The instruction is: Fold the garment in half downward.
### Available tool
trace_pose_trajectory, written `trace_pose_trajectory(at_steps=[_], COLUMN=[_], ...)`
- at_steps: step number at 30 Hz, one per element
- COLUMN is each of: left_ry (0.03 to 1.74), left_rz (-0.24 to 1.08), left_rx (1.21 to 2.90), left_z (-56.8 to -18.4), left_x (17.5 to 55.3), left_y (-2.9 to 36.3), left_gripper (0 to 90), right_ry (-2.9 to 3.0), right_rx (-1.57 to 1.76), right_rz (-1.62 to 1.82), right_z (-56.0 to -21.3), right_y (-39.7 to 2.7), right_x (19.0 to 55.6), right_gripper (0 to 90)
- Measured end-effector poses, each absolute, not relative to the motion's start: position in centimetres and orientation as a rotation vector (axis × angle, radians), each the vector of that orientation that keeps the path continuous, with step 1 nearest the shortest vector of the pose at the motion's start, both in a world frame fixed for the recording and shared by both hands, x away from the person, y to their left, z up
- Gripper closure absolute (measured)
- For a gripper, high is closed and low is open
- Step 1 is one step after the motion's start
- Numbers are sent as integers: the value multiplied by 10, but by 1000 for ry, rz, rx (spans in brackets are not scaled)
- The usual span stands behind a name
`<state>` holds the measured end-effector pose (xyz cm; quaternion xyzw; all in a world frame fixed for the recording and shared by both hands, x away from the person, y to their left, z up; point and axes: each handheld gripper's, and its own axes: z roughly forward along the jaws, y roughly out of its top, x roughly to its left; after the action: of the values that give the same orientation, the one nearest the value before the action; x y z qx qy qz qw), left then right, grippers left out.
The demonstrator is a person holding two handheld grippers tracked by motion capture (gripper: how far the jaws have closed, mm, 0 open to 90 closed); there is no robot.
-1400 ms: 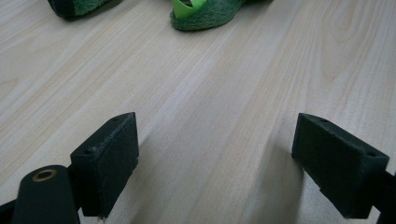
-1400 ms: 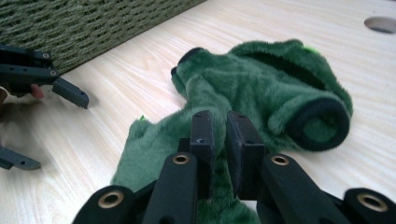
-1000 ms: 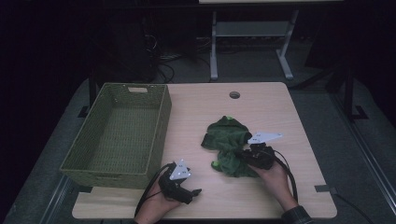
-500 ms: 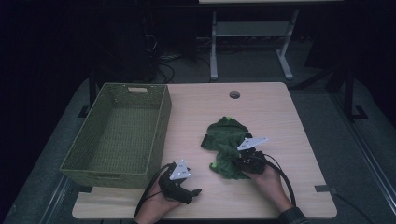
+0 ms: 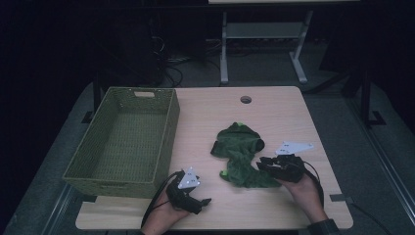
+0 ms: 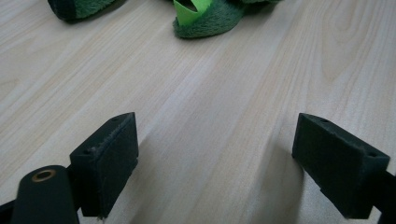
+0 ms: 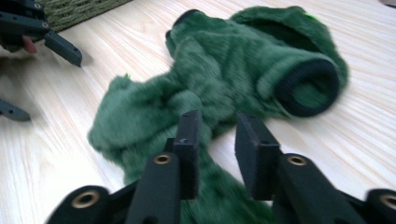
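The right tongs (image 5: 266,165) lie low at the near right edge of the green plush garment (image 5: 240,154), their jaws a narrow gap apart. They have just been opening. In the right gripper view the two black pads stand over the fuzzy fabric with a slit of tabletop and fur between them, and no fold looks pinched. I judge this a release or a re-grip, the hand seeking a better hold on the bulky cloth.

The left tongs (image 5: 203,201) rest near the front edge of the tabletop (image 5: 274,112), to the left of the garment and apart from it. Their jaws stand wide with bare wood between them, as the left gripper view shows. They seem to wait there, ready to take the nearer side of the cloth.

The garment lies crumpled in the middle of the tabletop. A dark ribbed cuff (image 7: 308,86) gapes on one end, and a bright green tag (image 6: 189,9) shows at the end nearest the left tongs. It is spread low and loose, so a single pinch would lift only part of it, which is likely why both hands stay close.

Left of the garment stands a woven green basket (image 5: 166,142), well clear of the cloth. It seems the likely place for the garment.
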<state>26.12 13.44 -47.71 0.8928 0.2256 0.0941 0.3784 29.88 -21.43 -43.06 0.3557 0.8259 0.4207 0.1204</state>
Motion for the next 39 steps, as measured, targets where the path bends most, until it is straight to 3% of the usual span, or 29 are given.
trace_pose_trajectory(at_steps=[10,19,27,39], left_ry=[580,576,575,574], left_rz=[240,241,245,245], left_rx=[2278,2282,2284,2285], left_z=[-477,-477,-477,-477], left_x=[261,261,262,262], left_y=[134,134,135,134], left_gripper=[135,135,137,137], right_ry=[2378,2378,2412,2471], right_rx=[1128,1213,1233,1214], right_rz=[1249,1215,1188,1210], right_z=[-439,-451,-463,-470], right_y=[-258,-283,-291,-281], right_x=[281,264,251,260], right_gripper=[572,539,540,599])
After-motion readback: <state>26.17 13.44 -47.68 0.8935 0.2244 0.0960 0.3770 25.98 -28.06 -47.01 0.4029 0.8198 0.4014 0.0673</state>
